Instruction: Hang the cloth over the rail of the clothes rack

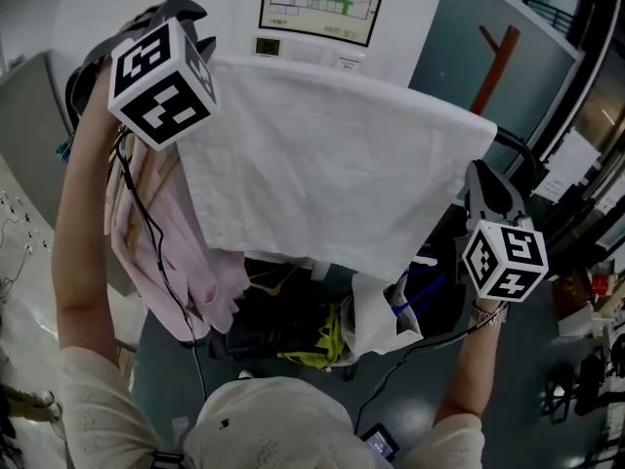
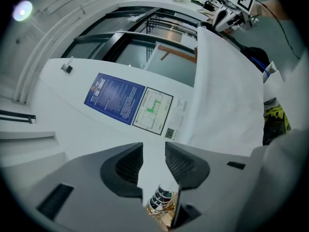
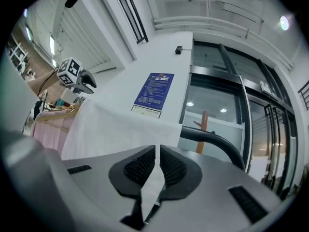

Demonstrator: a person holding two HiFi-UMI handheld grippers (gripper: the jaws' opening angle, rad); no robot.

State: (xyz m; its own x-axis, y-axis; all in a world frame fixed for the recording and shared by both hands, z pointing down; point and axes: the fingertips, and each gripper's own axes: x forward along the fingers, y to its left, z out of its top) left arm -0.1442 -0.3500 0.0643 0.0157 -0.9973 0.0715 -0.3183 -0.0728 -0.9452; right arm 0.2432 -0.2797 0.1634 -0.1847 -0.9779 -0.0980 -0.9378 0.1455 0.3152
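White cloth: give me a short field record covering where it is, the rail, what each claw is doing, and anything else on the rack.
cloth: white cloth, spread wide, appears draped over the rack's rail
rail: dark curved rail, showing past the cloth's right edge
left claw: jaws apart, nothing between them, up by the cloth's left corner
right claw: shut on the cloth's edge
also on rack: pink garment, hanging at the left
status: right corner not yet released
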